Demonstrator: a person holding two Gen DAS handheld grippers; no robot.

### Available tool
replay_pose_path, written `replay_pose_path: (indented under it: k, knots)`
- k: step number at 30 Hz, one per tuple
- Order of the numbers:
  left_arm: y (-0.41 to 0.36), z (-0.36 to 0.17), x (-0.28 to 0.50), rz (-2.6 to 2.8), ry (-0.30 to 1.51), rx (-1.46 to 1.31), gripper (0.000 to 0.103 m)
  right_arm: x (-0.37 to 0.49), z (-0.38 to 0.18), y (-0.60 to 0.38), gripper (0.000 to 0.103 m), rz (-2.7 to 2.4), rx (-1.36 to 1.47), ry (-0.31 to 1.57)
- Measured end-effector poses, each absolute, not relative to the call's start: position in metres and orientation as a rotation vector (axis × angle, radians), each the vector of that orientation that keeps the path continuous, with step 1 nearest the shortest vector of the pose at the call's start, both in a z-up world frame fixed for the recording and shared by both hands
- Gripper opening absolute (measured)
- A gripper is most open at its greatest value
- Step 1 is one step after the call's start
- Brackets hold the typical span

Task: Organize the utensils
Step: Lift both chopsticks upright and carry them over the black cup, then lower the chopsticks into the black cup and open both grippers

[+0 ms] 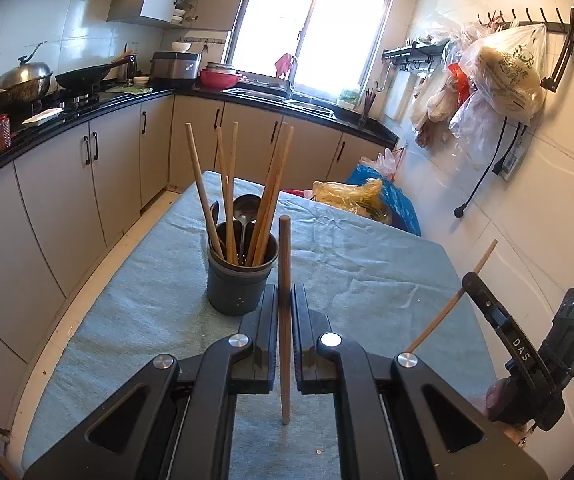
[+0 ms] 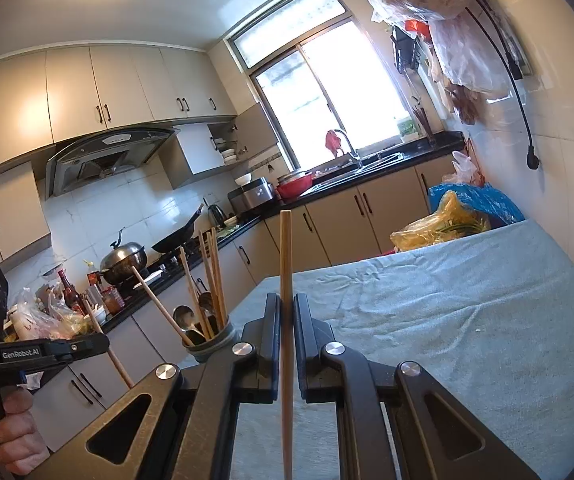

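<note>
I see a home kitchen: a range hood (image 2: 107,160) above a stove with a wok (image 1: 83,76), cabinets (image 2: 99,92), and a sink (image 1: 287,96) beneath a bright window (image 1: 311,20).

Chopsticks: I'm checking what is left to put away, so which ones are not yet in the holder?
Two: the darker chopstick clamped upright in the left gripper, and the paler chopstick clamped in the right gripper. The others stand in the dark holder.

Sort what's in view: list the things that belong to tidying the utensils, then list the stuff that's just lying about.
Job:
- left tool, shut on a dark chopstick
- right tool, shut on a pale chopstick
- holder with chopsticks and spoons

Lying about:
- yellow bag, blue bag
- woks, red bowl
- hanging bags
</note>
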State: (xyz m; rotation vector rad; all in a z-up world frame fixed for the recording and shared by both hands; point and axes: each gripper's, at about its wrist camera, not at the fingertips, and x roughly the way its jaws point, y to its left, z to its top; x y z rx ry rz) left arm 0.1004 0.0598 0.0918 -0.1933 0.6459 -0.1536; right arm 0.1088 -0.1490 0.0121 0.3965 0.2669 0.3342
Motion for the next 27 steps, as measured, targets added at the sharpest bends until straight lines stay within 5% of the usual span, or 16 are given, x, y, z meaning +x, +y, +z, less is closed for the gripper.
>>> replay_pose_path:
  k: [27]
  knots:
    - [0.101,0.203,0.148,-0.122,0.446,-0.159,0.006,0.191,0.133,-0.077,0.007,0.408,0.418,0.214]
